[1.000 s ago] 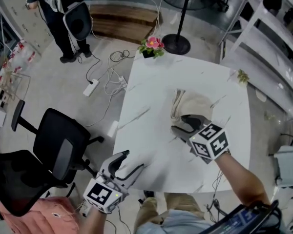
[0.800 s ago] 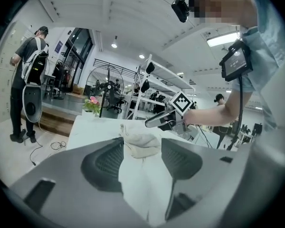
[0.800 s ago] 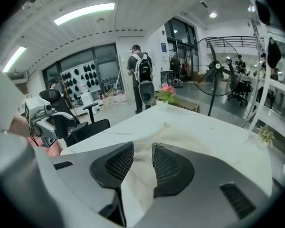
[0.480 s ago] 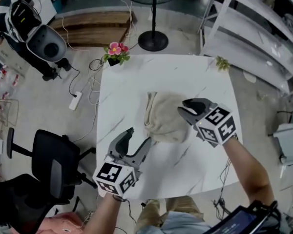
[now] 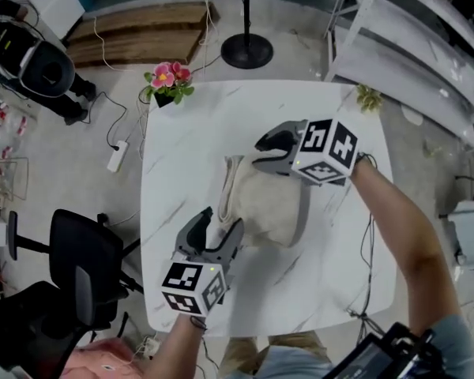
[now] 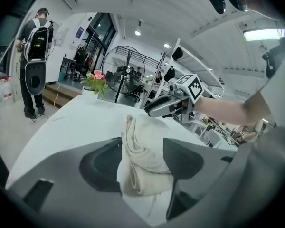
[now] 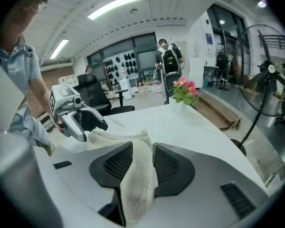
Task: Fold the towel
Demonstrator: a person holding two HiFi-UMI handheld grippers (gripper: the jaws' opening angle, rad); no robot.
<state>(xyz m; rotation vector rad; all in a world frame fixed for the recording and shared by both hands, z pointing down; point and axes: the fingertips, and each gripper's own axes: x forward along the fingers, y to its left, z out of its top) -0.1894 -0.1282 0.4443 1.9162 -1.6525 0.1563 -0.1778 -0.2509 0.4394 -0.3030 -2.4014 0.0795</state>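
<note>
Judging by how things lay, the fold had not yet begun and the step in hand was taking hold of the towel (image 5: 268, 204), which sat bunched in a rumpled heap near the middle of the table (image 5: 189, 133). The right gripper (image 5: 259, 154) was clamped on the towel's far end. A fold of cloth filled the gap between its pads and rose from the heap to meet them, though its jaws had just eased a little wider. The left gripper (image 5: 220, 221) stood at the near left end of the heap. Its jaws had just opened further and were spread wide, with cloth lying between them but pressed by neither pad.

The next move probably called for the left jaws to close on that near end. The two grippers would then need to draw apart to pull the cloth flat before any edge was laid over another. If the right grip was as slack as it looked, the far end might slip out under that pull.

Room was ample. Bare tabletop ran around the heap on every side. The flowers (image 5: 167, 81) stood at the far left corner and a sprig (image 5: 369, 97) at the far right corner, both well apart from the towel. The left edge lay nearer the left gripper than any other edge, with a chair (image 5: 83, 267) on the floor beyond it.
</note>
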